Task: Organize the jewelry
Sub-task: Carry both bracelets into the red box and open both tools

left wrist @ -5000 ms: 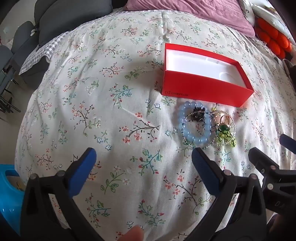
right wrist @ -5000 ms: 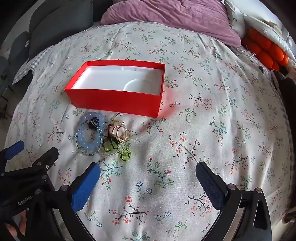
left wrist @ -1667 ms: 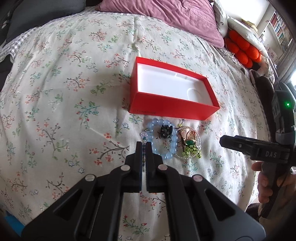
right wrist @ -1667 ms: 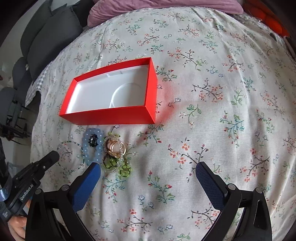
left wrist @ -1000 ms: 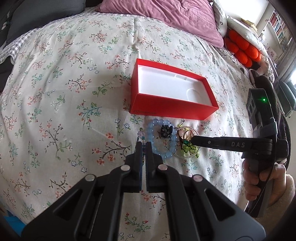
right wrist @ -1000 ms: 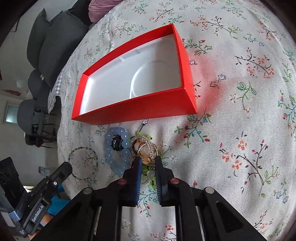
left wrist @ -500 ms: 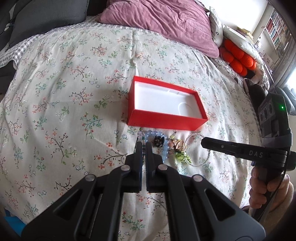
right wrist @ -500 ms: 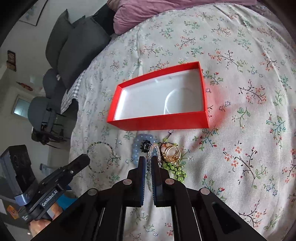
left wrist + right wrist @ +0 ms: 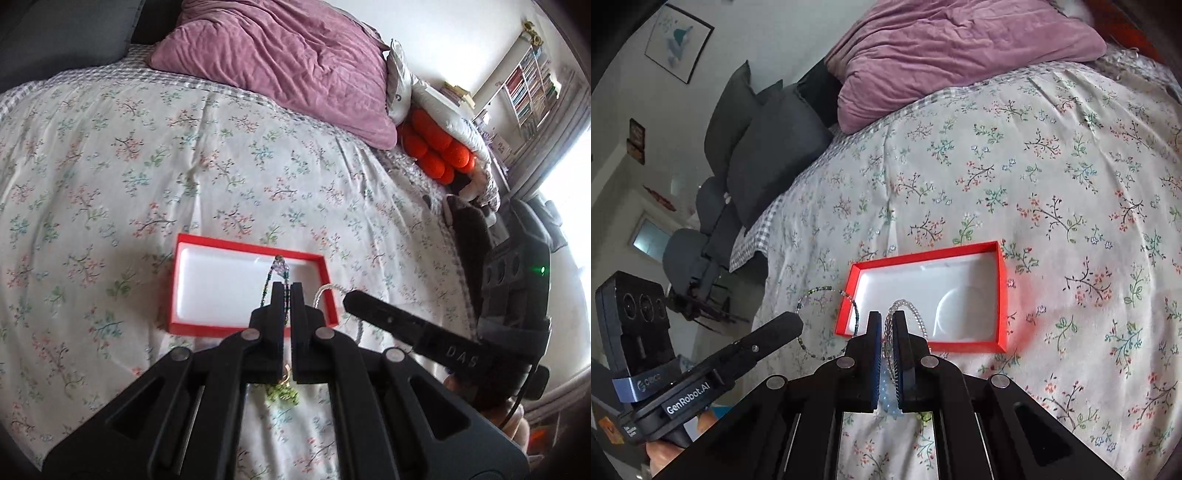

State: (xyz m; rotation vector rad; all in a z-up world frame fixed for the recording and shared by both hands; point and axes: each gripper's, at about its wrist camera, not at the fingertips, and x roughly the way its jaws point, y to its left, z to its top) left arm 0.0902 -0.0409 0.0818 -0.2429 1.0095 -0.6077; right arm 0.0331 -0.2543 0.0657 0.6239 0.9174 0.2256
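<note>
Bracelets (image 9: 905,314) now hang lifted over the red box (image 9: 1003,295).

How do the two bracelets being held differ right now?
The dark beaded bracelet, in the left tool, is multicolored with tiny beads; the clear beaded bracelet, in the right tool, is pale and translucent. In the right wrist view the dark one hangs by the red box's left wall, the clear one over its interior. Both are lifted loops.
</note>
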